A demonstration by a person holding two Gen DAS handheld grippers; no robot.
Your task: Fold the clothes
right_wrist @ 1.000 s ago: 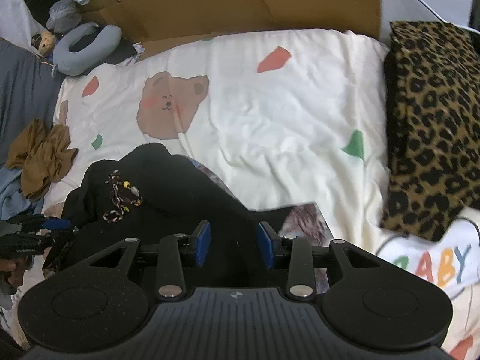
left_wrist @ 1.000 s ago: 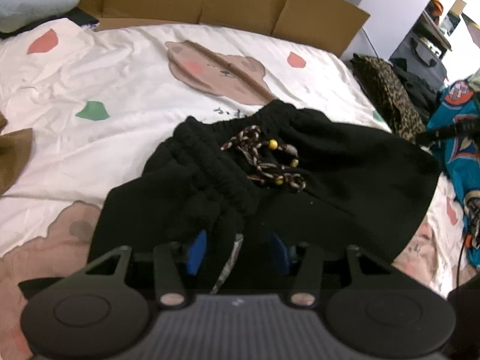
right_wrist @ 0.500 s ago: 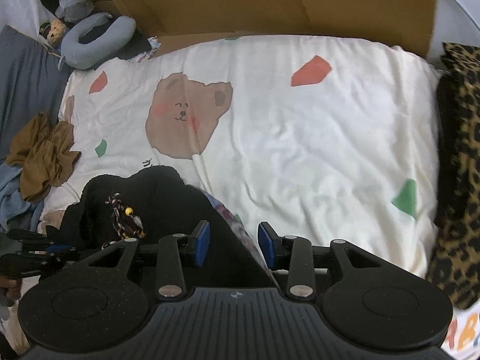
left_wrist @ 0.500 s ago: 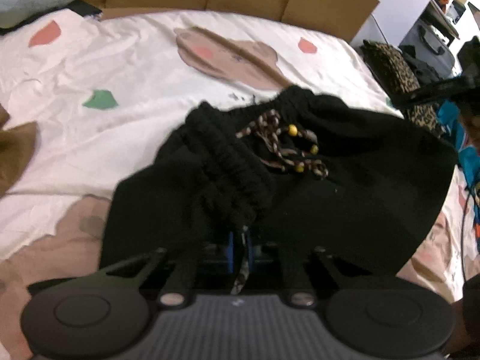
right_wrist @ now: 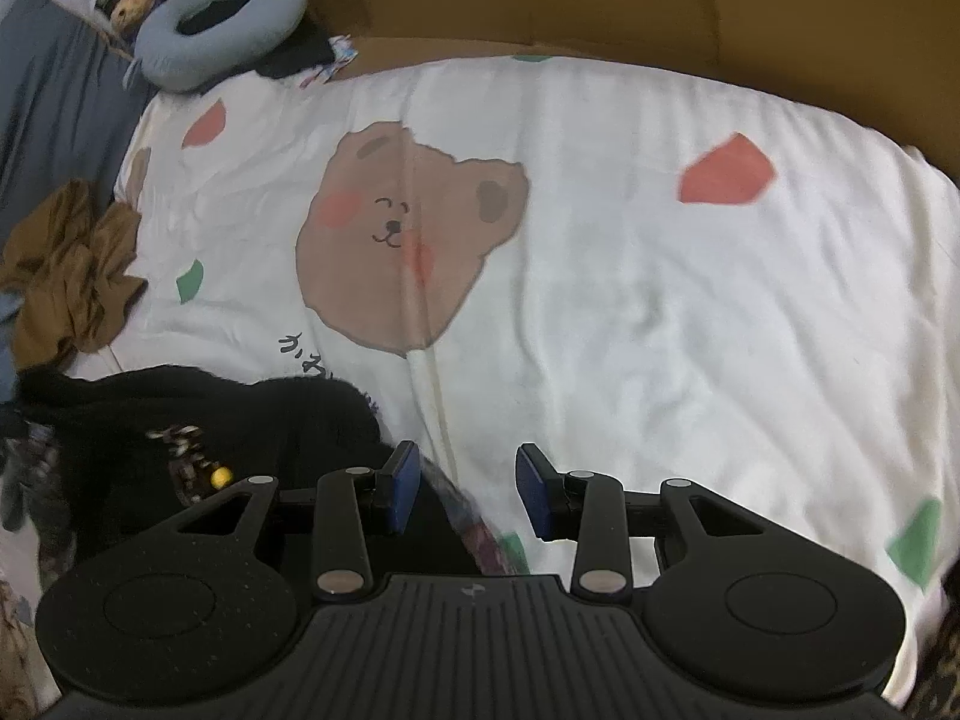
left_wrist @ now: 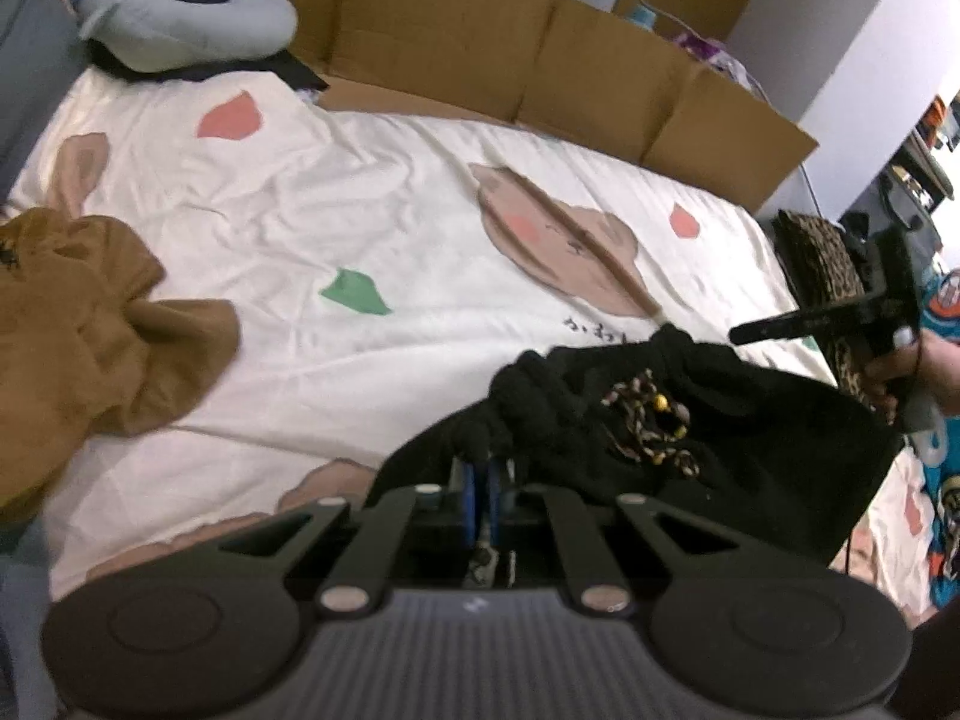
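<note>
Black shorts (left_wrist: 750, 450) with a braided, yellow-beaded drawstring (left_wrist: 648, 426) lie bunched on the bear-print sheet (left_wrist: 360, 210). My left gripper (left_wrist: 480, 480) is shut on a bunched fold of the shorts near the waistband. In the right wrist view the shorts (right_wrist: 270, 420) sit at the lower left. My right gripper (right_wrist: 465, 489) stands open at their right edge, its left finger over the black cloth, with nothing clamped. From the left wrist view, the right gripper (left_wrist: 840, 318) hovers above the shorts' far side, held by a hand (left_wrist: 936, 366).
A crumpled brown garment (left_wrist: 90, 324) lies at the left of the bed. A blue neck pillow (left_wrist: 180, 18) and cardboard panels (left_wrist: 540, 60) line the far edge. A leopard-print cloth (left_wrist: 822, 264) lies at the right. Bare sheet (right_wrist: 660, 300) spreads ahead of the right gripper.
My left gripper went from open to shut on the shorts' waistband fold and swung left with it. The right gripper stayed open and moved off the black cloth toward the bare sheet.
</note>
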